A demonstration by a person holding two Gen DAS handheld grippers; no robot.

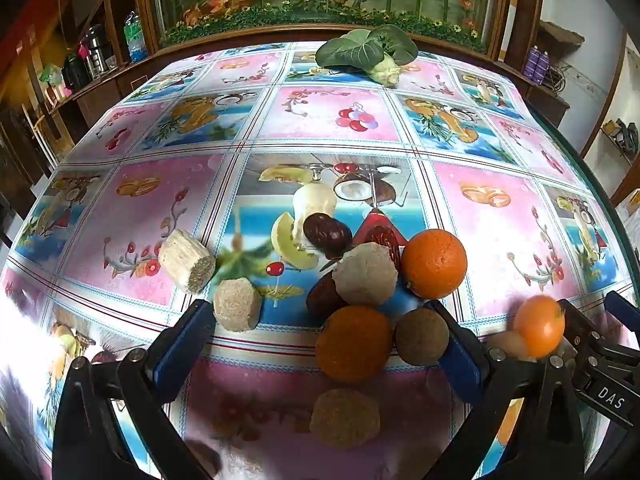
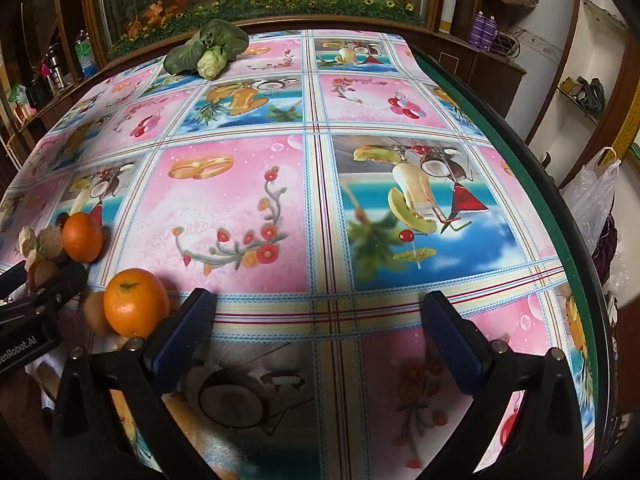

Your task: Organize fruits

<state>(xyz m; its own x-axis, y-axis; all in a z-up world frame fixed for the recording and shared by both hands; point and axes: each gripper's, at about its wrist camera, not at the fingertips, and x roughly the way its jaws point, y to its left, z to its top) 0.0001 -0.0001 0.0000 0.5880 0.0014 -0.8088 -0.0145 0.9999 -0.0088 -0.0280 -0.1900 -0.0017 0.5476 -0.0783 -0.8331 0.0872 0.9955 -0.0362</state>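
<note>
Both grippers stand open and hold nothing. The left gripper [image 1: 324,344] hangs over a heap of fruit near the front edge of the table [image 1: 500,216], its jaws straddling an orange [image 1: 354,343] and a brown round fruit [image 1: 422,336]. Another orange [image 2: 136,302] lies apart just left of the right gripper [image 2: 316,328], beside its left finger. The right hand looks nearer to that one, and needs to shift left.
</note>
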